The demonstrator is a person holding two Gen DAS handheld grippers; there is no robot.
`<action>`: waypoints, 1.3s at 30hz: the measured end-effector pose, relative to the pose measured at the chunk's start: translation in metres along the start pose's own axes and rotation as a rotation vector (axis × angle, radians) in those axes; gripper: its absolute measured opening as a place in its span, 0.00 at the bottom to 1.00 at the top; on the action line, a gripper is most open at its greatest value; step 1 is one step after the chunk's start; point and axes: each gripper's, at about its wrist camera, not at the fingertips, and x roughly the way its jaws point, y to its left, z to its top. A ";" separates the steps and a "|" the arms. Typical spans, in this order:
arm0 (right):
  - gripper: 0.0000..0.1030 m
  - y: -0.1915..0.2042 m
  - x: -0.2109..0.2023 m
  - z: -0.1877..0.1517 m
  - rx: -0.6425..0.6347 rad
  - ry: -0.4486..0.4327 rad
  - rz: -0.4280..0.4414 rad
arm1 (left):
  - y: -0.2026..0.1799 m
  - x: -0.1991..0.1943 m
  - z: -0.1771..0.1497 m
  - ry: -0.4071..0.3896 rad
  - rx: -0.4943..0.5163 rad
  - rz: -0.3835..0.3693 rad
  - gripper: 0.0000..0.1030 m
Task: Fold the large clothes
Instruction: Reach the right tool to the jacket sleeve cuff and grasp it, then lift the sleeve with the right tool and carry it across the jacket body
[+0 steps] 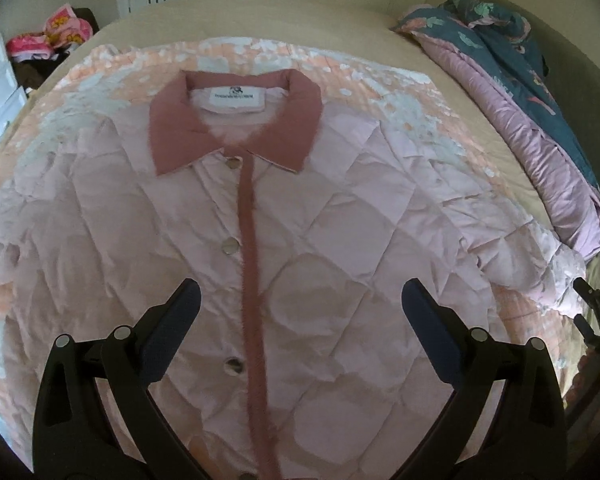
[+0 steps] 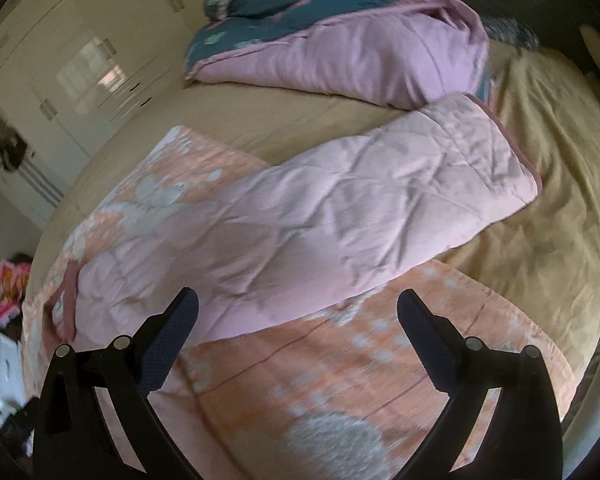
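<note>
Black left gripper (image 1: 300, 312) spread wide, empty, hovering over the placket of the pink quilted jacket (image 1: 340, 240); right gripper (image 2: 298, 320) likewise spread, empty. Jacket lies flat, buttoned, on a peach quilt (image 2: 340, 380) on the bed, collar (image 1: 236, 128) away. Right-wrist view alone shows the sleeve (image 2: 380, 200) running diagonally away, cuff far; right gripper probably nearer it.

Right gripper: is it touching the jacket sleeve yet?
Cannot tell. In the right wrist view the right gripper is open, with the pink sleeve running up to its left finger, but neither contact nor a gap shows plainly.
</note>
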 end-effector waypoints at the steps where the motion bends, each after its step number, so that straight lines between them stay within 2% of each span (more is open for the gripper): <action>1: 0.96 -0.007 0.004 0.003 0.019 0.002 -0.005 | -0.002 0.002 0.000 0.000 0.005 0.003 0.91; 5: 0.96 -0.031 0.018 0.012 0.096 0.008 -0.025 | -0.008 0.016 0.001 0.009 0.010 0.049 0.91; 10: 0.96 -0.064 0.041 0.025 0.220 0.028 -0.030 | -0.009 0.032 0.005 0.047 -0.002 0.042 0.92; 14: 0.96 -0.090 0.058 0.036 0.314 0.031 -0.058 | -0.006 0.039 0.008 0.058 -0.002 0.067 0.91; 19: 0.96 -0.115 0.081 0.055 0.377 0.007 -0.035 | -0.001 0.037 0.007 0.057 0.006 0.090 0.92; 20: 0.93 -0.120 0.082 0.057 0.404 -0.001 -0.021 | 0.000 0.035 0.007 0.060 0.003 0.088 0.92; 22: 0.73 -0.126 0.082 0.061 0.431 -0.024 -0.023 | 0.003 0.032 0.008 0.057 0.000 0.092 0.92; 23: 0.50 -0.128 0.081 0.063 0.435 -0.034 -0.010 | 0.004 0.031 0.008 0.057 0.000 0.095 0.91; 24: 0.41 -0.129 0.081 0.066 0.436 -0.036 0.019 | 0.005 0.029 0.008 0.057 0.000 0.096 0.92; 27: 0.23 -0.115 0.066 0.077 0.354 -0.064 0.062 | 0.006 0.020 0.010 0.043 0.031 0.114 0.92; 30: 0.19 -0.087 0.035 0.092 0.232 -0.135 0.115 | 0.009 0.011 0.014 0.029 0.035 0.110 0.91; 35: 0.18 -0.030 -0.011 0.105 0.054 -0.220 0.205 | 0.010 -0.006 0.022 0.007 0.048 0.097 0.91; 39: 0.17 0.015 -0.035 0.112 -0.060 -0.251 0.244 | 0.018 -0.027 0.033 -0.029 0.045 0.099 0.91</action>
